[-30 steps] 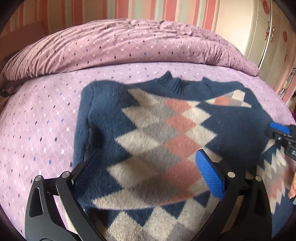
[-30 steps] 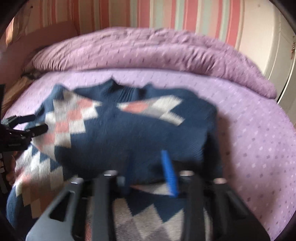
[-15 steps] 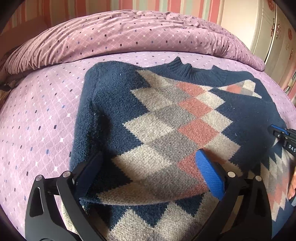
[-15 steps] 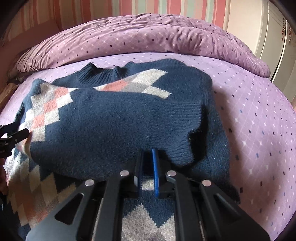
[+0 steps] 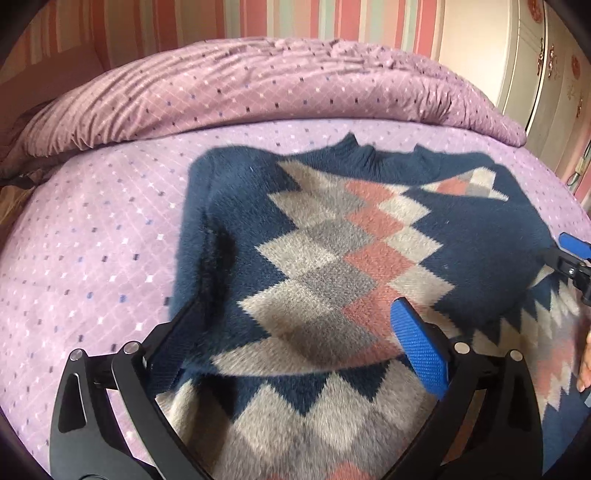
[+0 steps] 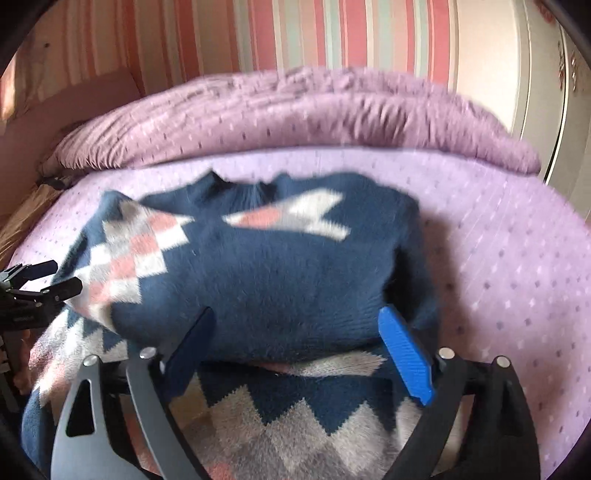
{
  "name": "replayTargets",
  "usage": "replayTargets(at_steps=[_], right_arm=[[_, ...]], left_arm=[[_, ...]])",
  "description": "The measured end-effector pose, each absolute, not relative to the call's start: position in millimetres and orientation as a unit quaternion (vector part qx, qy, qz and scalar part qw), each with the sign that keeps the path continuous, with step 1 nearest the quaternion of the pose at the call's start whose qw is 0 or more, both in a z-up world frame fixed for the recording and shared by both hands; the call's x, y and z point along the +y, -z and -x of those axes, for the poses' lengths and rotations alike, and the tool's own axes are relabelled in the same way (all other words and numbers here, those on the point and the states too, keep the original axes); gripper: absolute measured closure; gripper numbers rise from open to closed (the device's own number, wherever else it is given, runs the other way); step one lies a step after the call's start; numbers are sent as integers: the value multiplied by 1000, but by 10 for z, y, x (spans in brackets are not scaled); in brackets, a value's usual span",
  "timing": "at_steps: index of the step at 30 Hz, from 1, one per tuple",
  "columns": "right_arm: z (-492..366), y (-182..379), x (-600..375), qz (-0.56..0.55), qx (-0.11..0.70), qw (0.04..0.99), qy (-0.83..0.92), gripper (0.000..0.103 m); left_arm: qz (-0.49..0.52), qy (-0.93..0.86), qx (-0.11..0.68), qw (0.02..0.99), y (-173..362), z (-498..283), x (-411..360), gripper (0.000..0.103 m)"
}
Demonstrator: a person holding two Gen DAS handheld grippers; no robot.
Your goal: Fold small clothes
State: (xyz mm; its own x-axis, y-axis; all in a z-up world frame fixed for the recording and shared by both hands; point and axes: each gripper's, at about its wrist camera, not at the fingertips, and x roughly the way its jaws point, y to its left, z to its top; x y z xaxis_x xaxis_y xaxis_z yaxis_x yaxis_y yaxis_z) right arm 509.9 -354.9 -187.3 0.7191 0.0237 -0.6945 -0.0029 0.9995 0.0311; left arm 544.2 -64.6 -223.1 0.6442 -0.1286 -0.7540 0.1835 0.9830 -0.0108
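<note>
Closest to the left wrist camera, the left gripper (image 5: 295, 347) has its jaws spread wide and isn't holding anything. The sweater (image 5: 332, 266) sits right in the gap between them: the argyle front fills the space, with the blue pad (image 5: 419, 347) hovering over the pink and grey diamonds on one side and the dark finger over the navy edge on the other. Can't really tell if either finger is actually touching the knit or just above it.

Same story on the right wrist camera, though it's pretty blurry. The right gripper (image 6: 299, 350) is wide open too, nothing clamped, and the folded-over navy flap of the sweater (image 6: 266, 280) bulges up between the two fingers, its lower edge just about level with the tips. Under that flap the zigzag hem part lies flat, running down under the gripper frame.

Further out, the sweater's collar points away from both cameras, and the whole thing lies on the lilac dotted bedsheet (image 5: 92, 229). Beyond that is a bunched-up duvet (image 5: 258, 85) in the same kind of print, then the striped wallpaper (image 6: 295, 33) at the back.
</note>
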Motion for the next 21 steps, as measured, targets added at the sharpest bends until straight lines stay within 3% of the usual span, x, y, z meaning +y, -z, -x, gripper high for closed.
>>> replayTargets(at_steps=[11, 21], right_arm=[[-4491, 1536, -3634, -5, 344, 938, 27, 12], [-3324, 1266, -3547, 15, 311, 950, 38, 12]], left_arm=[[-35, 76, 385, 919, 1821, -4910, -535, 3], [-52, 65, 383, 920, 1737, -4042, -489, 3]])
